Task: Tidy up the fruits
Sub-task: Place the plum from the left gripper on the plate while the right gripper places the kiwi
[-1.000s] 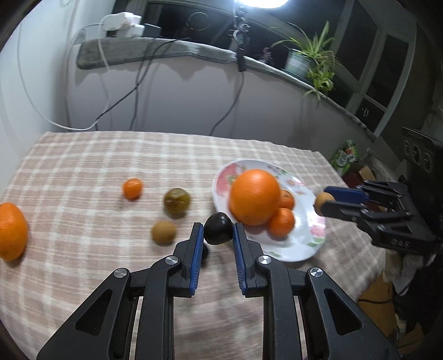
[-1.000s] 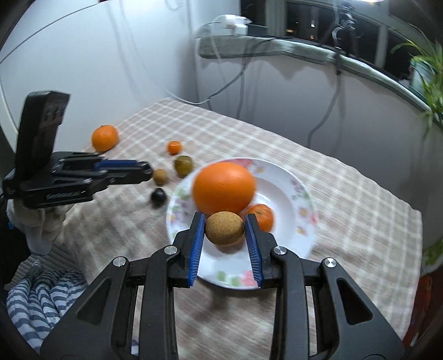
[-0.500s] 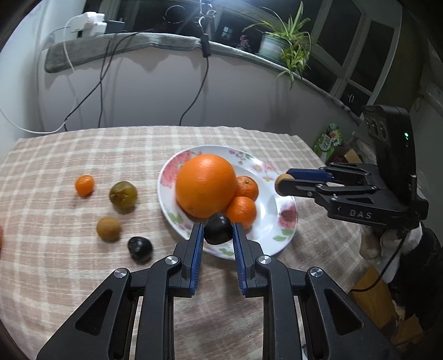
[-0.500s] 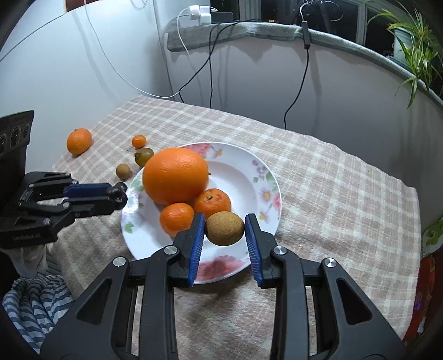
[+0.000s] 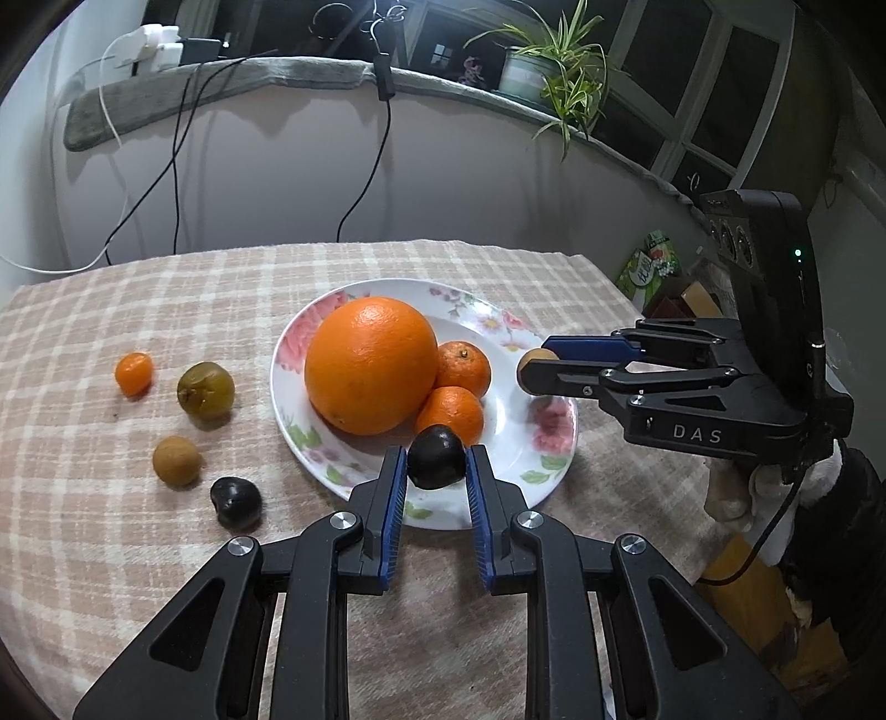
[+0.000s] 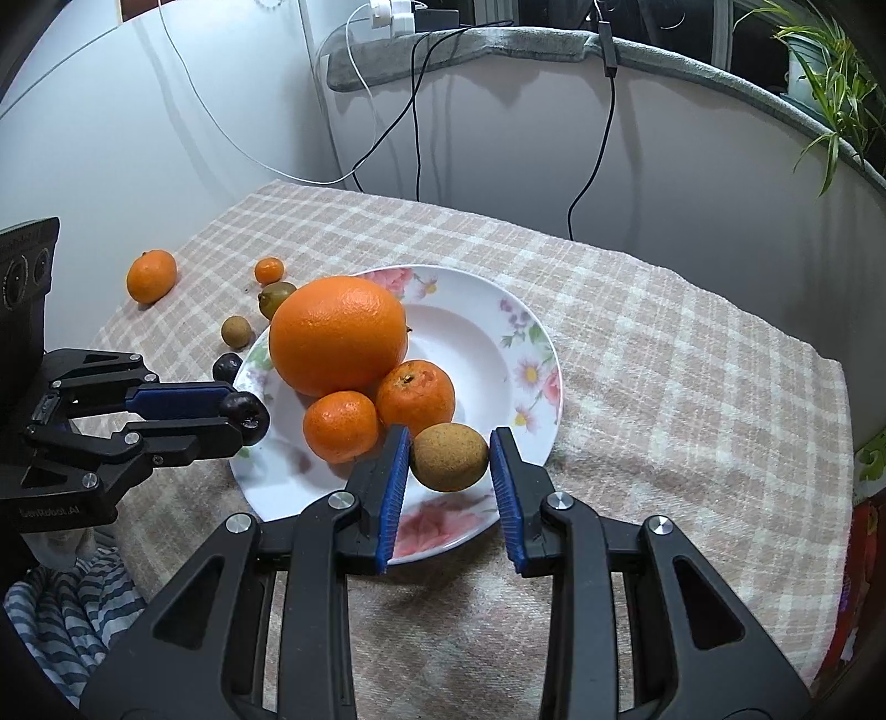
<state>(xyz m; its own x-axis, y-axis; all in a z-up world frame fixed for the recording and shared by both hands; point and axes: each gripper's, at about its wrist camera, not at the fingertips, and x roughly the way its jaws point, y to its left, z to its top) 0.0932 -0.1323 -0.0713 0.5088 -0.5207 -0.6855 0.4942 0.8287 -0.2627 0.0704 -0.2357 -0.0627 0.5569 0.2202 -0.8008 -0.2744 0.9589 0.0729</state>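
While the floral plate (image 5: 554,437) sat on the checked tablecloth (image 5: 83,310), it carried one large orange (image 5: 370,363) with two small mandarins (image 5: 464,368) pressed against its side, the three touching one another. My left gripper (image 5: 436,481) was closed narrowly on a dark round fruit (image 5: 436,457), held between the blue pads (image 5: 394,498) above the near rim of the plate, just beside the nearer mandarin. My right gripper (image 6: 449,476) stood a little wider, and a brown rough-skinned fruit (image 6: 449,457) sat between its pads (image 6: 392,493); the left pad touched it, though I could not tell whether the right pad did, and it hung over the plate's near edge next to the mandarins. Off the plate, on the cloth to its left, lay a tiny orange fruit (image 5: 133,374), a greenish-brown fruit (image 5: 205,389), a small tan fruit (image 5: 176,461) and another dark fruit (image 5: 236,502), all apart from one another; a further mandarin (image 6: 151,276) lay well apart near the far corner. Behind the table ran a pale wall with a grey ledge (image 5: 221,88) bearing a white power strip (image 5: 147,51), black cables (image 5: 365,183) hanging down, and a potted spider plant (image 5: 554,77) before dark windows. A striped cloth (image 6: 66,615) showed below the table edge in the right wrist view.
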